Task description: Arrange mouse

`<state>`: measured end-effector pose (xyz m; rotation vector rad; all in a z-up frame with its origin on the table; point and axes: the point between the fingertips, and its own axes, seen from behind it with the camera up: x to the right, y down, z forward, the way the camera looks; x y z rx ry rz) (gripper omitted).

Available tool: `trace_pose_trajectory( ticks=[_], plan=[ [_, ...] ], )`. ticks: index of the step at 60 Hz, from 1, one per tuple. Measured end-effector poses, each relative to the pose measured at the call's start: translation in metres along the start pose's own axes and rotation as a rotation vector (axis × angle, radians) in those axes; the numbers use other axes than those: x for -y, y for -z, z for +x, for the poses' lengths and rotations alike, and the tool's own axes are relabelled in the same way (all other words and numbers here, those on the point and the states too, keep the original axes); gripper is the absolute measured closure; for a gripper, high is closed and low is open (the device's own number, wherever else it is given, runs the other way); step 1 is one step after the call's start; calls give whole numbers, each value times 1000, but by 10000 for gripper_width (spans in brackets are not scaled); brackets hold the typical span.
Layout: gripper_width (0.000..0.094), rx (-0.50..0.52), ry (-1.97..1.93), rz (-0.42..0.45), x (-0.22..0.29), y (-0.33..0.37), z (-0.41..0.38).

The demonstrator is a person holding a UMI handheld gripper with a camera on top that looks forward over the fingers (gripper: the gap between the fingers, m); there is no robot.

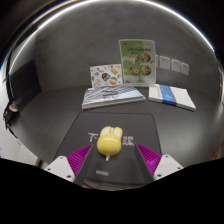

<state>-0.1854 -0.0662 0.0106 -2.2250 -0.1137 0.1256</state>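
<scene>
1. Gripper (112, 165): two fingers are seen low in the view, each fitted with a magenta pad (76, 158). The fingers are spread apart, and nothing is clamped.
2. Mouse (109, 141): a yellow mouse is found between the two fingers, with a gap at either side. It is rested on its own support.
3. Mouse mat (128, 125): a dark mat with pale lettering is laid under the mouse and extends beyond it.
4. Table (55, 115): a dark, smooth surface is presented, on which all items are set.
5. Booklets (112, 96): a flat stack is placed beyond the mat; a second, blue-edged stack (172, 96) is laid beside it.
6. Upright cards: a green printed card (139, 62) is stood at the table's far edge, with a smaller illustrated card (105, 75) next to it.
7. Wall (70, 45): a plain grey wall is seen behind the table, with small white plates (176, 65) fixed on it.
</scene>
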Motion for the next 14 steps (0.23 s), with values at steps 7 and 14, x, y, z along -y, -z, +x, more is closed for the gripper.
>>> trace_pose_trajectory(
  ticks=[7,14],
  plan=[
    [82,-25,11,-9,-16,44,27],
    [81,-68,18,-18,-39,80,72]
  ],
)
